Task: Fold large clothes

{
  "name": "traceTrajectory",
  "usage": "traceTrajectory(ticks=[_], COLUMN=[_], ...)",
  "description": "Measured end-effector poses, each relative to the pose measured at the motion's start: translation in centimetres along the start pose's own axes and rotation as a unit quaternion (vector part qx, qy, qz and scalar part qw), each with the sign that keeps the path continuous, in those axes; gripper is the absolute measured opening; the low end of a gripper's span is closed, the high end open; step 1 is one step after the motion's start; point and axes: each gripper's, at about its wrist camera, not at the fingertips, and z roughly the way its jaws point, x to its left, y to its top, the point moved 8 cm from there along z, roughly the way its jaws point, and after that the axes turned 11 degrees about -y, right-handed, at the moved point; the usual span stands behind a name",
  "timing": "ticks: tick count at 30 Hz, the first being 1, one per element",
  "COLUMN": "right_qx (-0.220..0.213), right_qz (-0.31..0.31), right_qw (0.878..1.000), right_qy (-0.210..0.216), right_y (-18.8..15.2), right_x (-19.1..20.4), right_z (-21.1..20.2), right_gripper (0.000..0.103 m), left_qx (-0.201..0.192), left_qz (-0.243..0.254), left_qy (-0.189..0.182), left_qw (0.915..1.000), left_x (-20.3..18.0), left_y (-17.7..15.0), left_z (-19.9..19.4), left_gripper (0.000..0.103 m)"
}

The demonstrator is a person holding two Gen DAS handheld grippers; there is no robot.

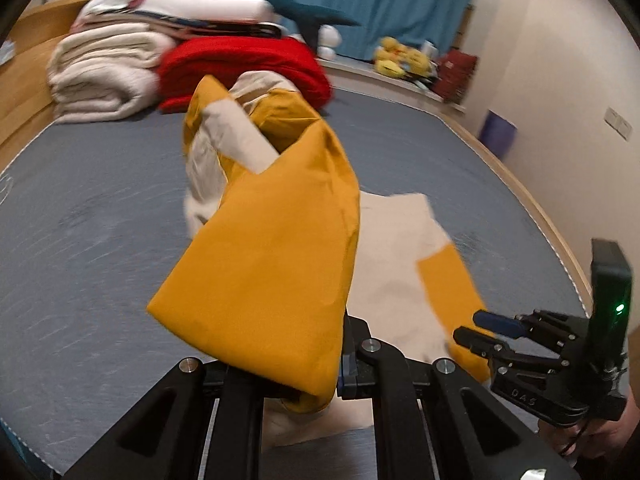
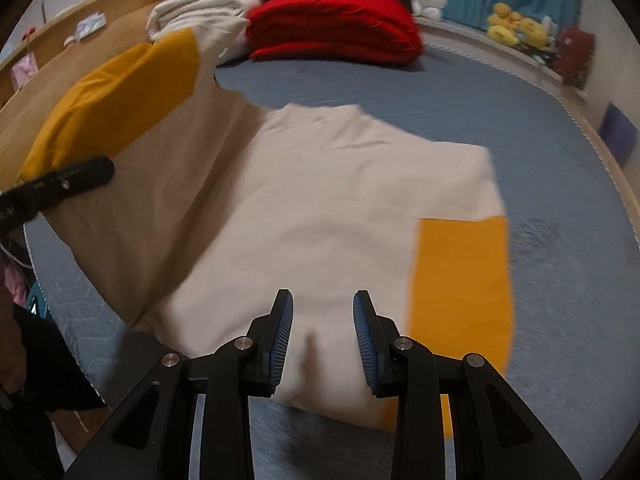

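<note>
left tool [image 1: 320,384] clamped on mustard sleeve [image 1: 264,264] — lifted, right tool [image 2: 323,344] parted, empty, above cream sweatshirt [image 2: 320,200]

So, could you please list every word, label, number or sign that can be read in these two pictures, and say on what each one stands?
"DAS": raised letters on the black body of the right gripper, as seen in the left wrist view; the letters are faint, so this reading is not certain.
Nothing else is readable: the yellow and cream garment, the folded red blanket and the other things behind show no legible text.
</note>
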Motion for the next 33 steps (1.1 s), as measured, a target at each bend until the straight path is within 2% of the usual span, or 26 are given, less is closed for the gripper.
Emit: traceTrajectory(ticks=[4, 8, 13, 14, 16, 19, 22, 23, 25, 28, 33], right_qx=[-0.013, -0.015, -0.018, -0.018, -0.021, -0.036, -0.048, -0.049, -0.044, -0.028, 0.031], right_qz=[0.036, 0.095, 0.148, 0.159, 0.173, 0.170, 0.165, 0.174, 0.205, 0.246, 0.275], right_qw=[0.999, 0.993, 0.985, 0.983, 0.981, 0.983, 0.984, 0.983, 0.978, 0.968, 0.956], right_qy=[-0.019, -0.064, -0.089, -0.091, -0.086, -0.068, -0.049, -0.034, -0.003, 0.042, 0.098], right_y=[-0.6, -1.7, -2.8, -3.0, -2.6, -2.1, -1.9, -1.7, -1.5, -1.1, -0.8], right_x=[-5.3, -12.2, -18.0, -19.1, -20.0, -20.7, -20.8, -20.7, -20.6, -19.7, -17.5], right_z=[-1.9, -3.4, -4.4, -4.7, -5.0, -5.7, -6.2, -6.1, -5.8, -4.6, -0.5], right_gripper=[0.033, 0.033, 0.033, 0.033, 0.033, 0.033, 0.033, 0.033, 0.033, 0.033, 0.041], left_qx=[0.028, 0.085, 0.187, 0.211, 0.231, 0.231, 0.204, 0.195, 0.180, 0.160, 0.147], left_qz=[0.036, 0.087, 0.150, 0.152, 0.146, 0.135, 0.125, 0.128, 0.145, 0.174, 0.164], left_qy=[-0.018, -0.030, -0.027, -0.031, -0.039, -0.051, -0.099, -0.124, -0.145, -0.130, -0.090], left_qw=[0.9988, 0.9921, 0.9704, 0.9651, 0.9611, 0.9621, 0.9658, 0.9646, 0.9622, 0.9629, 0.9713], left_x=[-5.8, -11.6, -15.7, -16.0, -16.0, -15.6, -15.7, -15.7, -15.3, -13.5, -6.6], left_y=[-0.2, -2.6, -8.6, -9.8, -10.7, -9.5, -7.3, -6.3, -4.8, -2.7, -0.8], left_z=[3.6, 8.7, 14.1, 14.6, 14.5, 12.3, 7.5, 5.3, 2.3, -0.2, -0.2], left_gripper=[0.009, 0.009, 0.010, 0.012, 0.016, 0.026, 0.034, 0.040, 0.047, 0.047, 0.047])
